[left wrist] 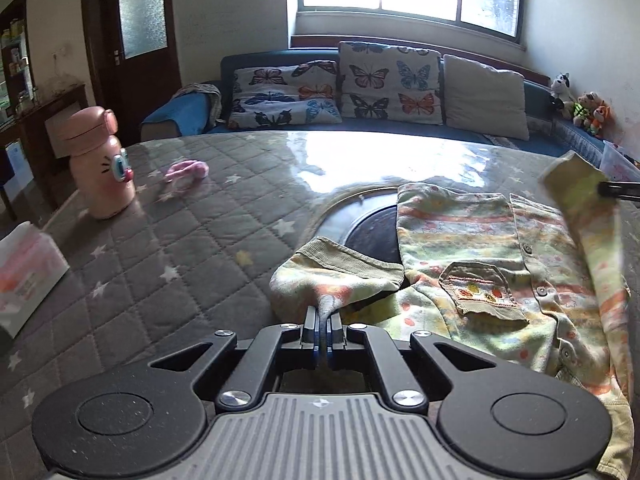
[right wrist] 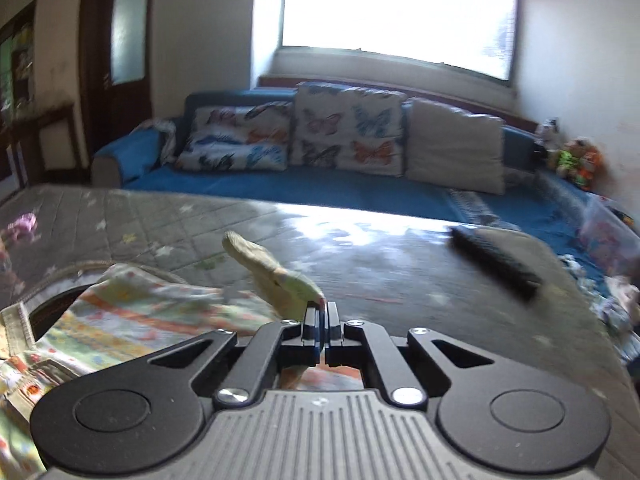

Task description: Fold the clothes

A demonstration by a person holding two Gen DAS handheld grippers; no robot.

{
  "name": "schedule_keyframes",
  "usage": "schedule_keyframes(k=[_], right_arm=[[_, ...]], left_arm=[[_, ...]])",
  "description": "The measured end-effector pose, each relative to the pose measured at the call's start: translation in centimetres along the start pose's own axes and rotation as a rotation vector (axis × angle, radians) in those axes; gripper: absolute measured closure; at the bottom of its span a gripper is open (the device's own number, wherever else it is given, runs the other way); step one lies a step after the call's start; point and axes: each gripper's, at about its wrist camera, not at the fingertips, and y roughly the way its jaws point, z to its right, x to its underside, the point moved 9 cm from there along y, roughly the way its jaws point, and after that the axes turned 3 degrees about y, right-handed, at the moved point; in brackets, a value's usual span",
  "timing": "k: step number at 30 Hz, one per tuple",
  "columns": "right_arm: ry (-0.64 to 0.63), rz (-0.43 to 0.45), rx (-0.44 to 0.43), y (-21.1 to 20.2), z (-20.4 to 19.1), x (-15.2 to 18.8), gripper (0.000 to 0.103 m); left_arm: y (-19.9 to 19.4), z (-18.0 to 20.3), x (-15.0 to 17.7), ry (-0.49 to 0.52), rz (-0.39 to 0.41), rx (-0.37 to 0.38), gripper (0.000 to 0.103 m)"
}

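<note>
Left gripper (left wrist: 324,320) fingers clamped on shirt (left wrist: 480,264) sleeve | right gripper (right wrist: 321,312) fingers clamped on other sleeve

my left gripper (left wrist: 323,320) and my right gripper (right wrist: 321,316) look alike: matte black linkage arms with triangular cut-outs, silver round screws at the joints, and two broad black discs near the camera. between the discs sits a grey ribbed plate. blue edging lines the inner faces of the slim black fingers (left wrist: 310,322).

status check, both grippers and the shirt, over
Left hand-held gripper shut on shirt's left sleeve. Right hand-held gripper shut on right sleeve, lifted. Shirt buttoned, flat. Remote nearby.
</note>
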Motion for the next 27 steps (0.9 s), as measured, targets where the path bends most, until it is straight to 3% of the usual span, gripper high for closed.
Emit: schedule_keyframes(k=[3,9,14,19,21,23,27], right_arm=[[0.051,0.022,0.051,-3.5,3.2,0.8,0.102],[0.172,0.032,0.165,-10.4,9.0,5.5,0.102],[0.288,-0.019,0.250,-14.2,12.4,11.2,0.102],[0.368,-0.119,0.298,-14.6,14.7,16.5,0.097],[0.374,-0.124,0.325,-15.1,15.1,17.4,0.094],[0.373,-0.114,0.363,-15.8,15.7,17.5,0.084],[0.362,-0.047,0.404,-17.0,16.7,15.7,0.082]], left_arm=[[-1.2,-0.9,0.9,-0.001,0.002,-0.009,0.099],[-3.0,-1.2,3.4,0.000,-0.012,-0.002,0.099],[-3.6,-1.4,5.1,-0.004,-0.038,0.012,0.099],[-2.9,-1.4,6.3,-0.002,-0.078,0.014,0.099],[-2.9,-1.6,6.6,0.000,-0.083,0.015,0.098],[-3.0,-1.9,6.6,0.003,-0.084,0.015,0.096],[-3.3,-2.5,6.4,0.008,-0.079,0.009,0.091]])
